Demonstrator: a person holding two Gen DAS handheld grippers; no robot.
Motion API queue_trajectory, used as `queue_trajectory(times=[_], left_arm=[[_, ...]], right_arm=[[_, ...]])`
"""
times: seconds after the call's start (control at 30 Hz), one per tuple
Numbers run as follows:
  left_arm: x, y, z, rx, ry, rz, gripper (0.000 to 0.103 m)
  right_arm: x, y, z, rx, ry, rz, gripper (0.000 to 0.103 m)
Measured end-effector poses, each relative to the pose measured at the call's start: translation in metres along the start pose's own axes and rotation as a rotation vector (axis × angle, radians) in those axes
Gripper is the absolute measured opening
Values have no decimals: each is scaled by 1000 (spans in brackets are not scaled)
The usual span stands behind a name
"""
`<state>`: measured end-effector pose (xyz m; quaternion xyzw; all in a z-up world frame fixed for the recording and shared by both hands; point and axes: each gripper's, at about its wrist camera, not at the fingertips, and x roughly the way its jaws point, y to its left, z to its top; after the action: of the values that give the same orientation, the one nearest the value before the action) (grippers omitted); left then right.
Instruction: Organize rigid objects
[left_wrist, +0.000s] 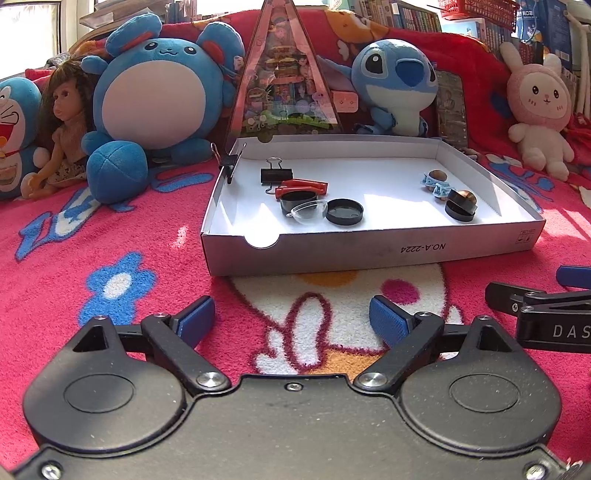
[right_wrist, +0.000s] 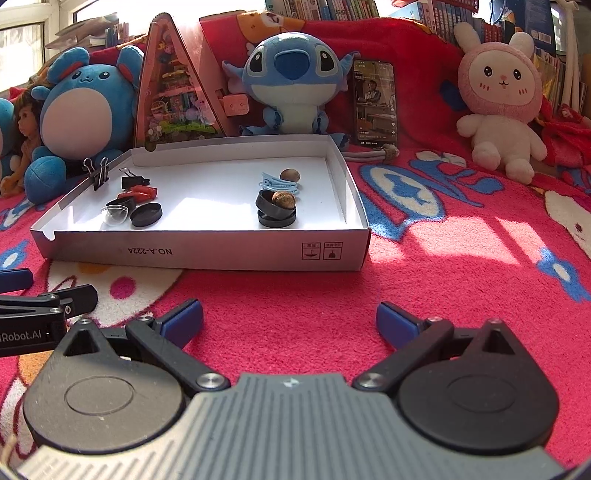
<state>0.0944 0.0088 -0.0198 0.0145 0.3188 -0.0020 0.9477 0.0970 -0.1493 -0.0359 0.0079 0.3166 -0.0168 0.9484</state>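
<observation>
A shallow white cardboard box (left_wrist: 369, 251) (right_wrist: 207, 254) lies on the pink blanket ahead of both grippers. Its left part holds a black binder clip (left_wrist: 276, 174) (right_wrist: 133, 181), a red clip (left_wrist: 303, 186) (right_wrist: 142, 192), a clear dome (left_wrist: 308, 212) (right_wrist: 114, 214) and a black round lid (left_wrist: 344, 211) (right_wrist: 146, 215). Its right part holds a light blue clip (left_wrist: 436, 182) (right_wrist: 275, 181), brown nuts (left_wrist: 437, 174) (right_wrist: 290, 174) and black lids with a nut on them (left_wrist: 461, 206) (right_wrist: 277, 208). Another binder clip (left_wrist: 229, 162) (right_wrist: 99, 173) grips the box's left wall. My left gripper (left_wrist: 291, 321) and right gripper (right_wrist: 290, 321) stand open and bare over the blanket, short of the box.
Plush toys (left_wrist: 147, 92) (right_wrist: 295, 81), a doll (left_wrist: 62, 122), a triangular display box (left_wrist: 282, 74) and a phone (right_wrist: 375, 101) line the back. A pink rabbit plush (right_wrist: 498, 99) sits at the right. The other gripper's fingers (left_wrist: 532, 302) (right_wrist: 48, 299) show at each view's side.
</observation>
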Motion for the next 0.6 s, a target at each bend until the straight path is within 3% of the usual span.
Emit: queue_trajectory(times=[0.33,0.6], left_arm=[[5,4,-3,-27,-4,16,102],[6,5,-3,-35,1,11,103]], right_arm=[[3,4,0,-34,24,-22,103],[2,3,0,-25,25,-13,103]])
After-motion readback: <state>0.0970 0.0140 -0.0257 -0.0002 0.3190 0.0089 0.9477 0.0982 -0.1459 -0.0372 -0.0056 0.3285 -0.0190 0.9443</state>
